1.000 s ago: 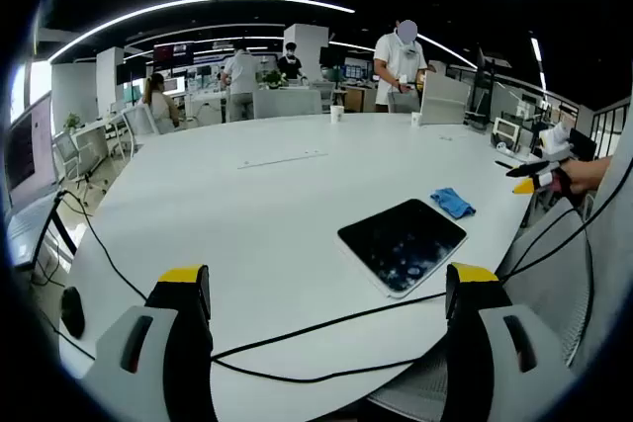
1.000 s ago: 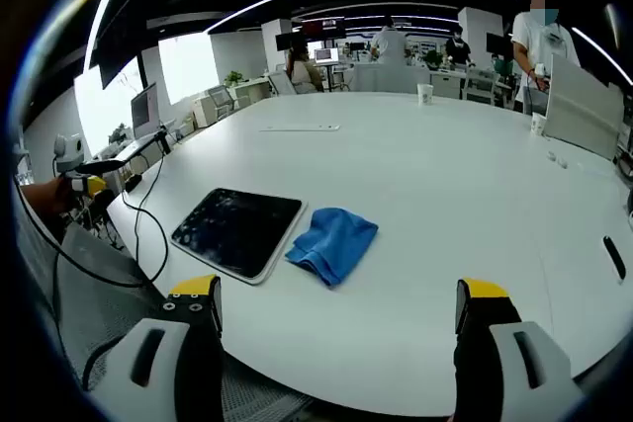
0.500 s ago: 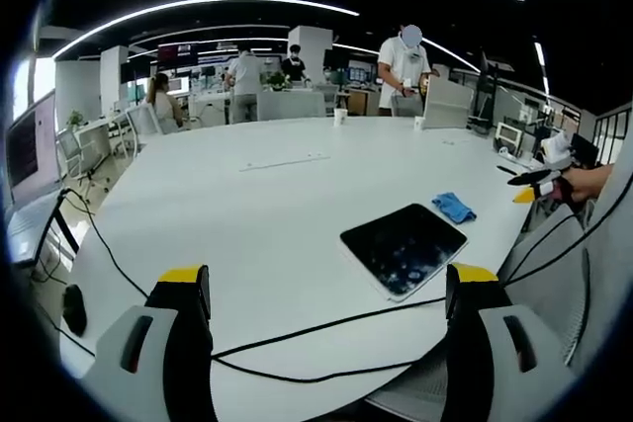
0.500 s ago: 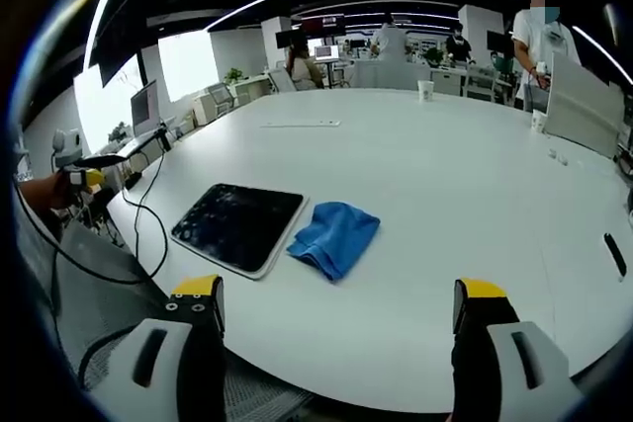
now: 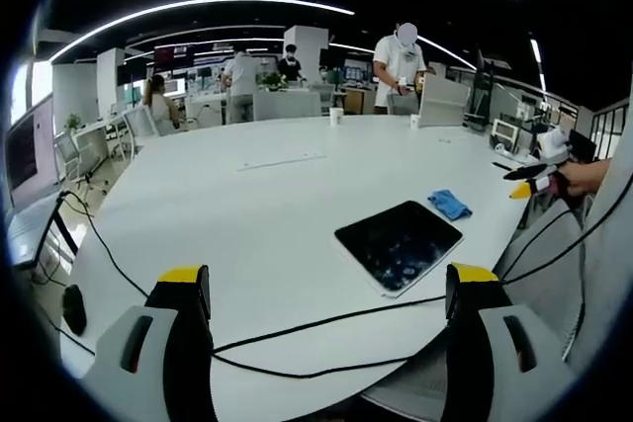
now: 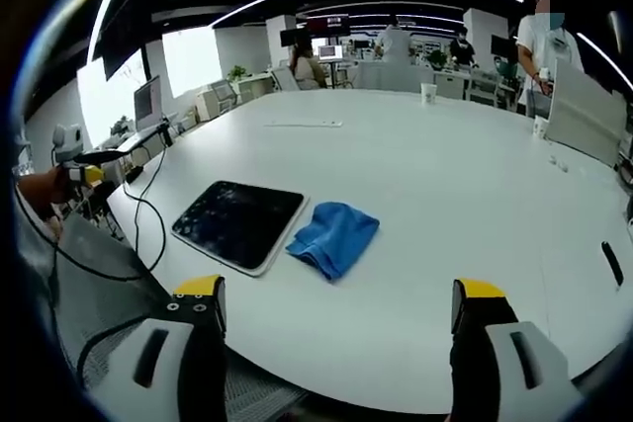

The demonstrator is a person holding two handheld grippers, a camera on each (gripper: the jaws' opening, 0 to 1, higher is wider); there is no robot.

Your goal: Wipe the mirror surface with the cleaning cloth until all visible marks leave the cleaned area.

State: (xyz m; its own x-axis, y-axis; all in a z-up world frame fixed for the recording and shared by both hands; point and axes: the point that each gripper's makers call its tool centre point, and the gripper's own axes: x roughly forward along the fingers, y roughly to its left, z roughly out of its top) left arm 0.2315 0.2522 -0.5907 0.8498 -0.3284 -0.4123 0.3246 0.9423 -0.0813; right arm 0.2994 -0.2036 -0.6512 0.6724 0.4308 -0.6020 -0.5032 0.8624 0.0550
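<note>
A dark rectangular mirror [image 5: 398,243] with whitish smudges lies flat on the white table [image 5: 257,214], near its edge. A crumpled blue cloth [image 5: 450,204] rests just beyond it. In the right gripper view the mirror [image 6: 239,223] is left of centre with the blue cloth [image 6: 333,238] touching its right side. My left gripper [image 5: 326,338] is open, well short of the mirror. My right gripper [image 6: 334,343] is open too, hanging over the near table edge short of the cloth. The right gripper [image 5: 534,177] shows at the far right of the left view, and the left gripper [image 6: 84,167] at the right view's far left.
A black cable [image 5: 316,328] runs across the near table edge in the left gripper view. Paper cups [image 6: 428,94] and a thin strip [image 6: 305,126] sit far back on the table. Several people [image 5: 399,66] stand at desks beyond. Mesh chairs [image 6: 94,274] sit by the table edge.
Both views shifted only slightly with the hands. The mirror and cloth stay where they were, and both grippers remain open.
</note>
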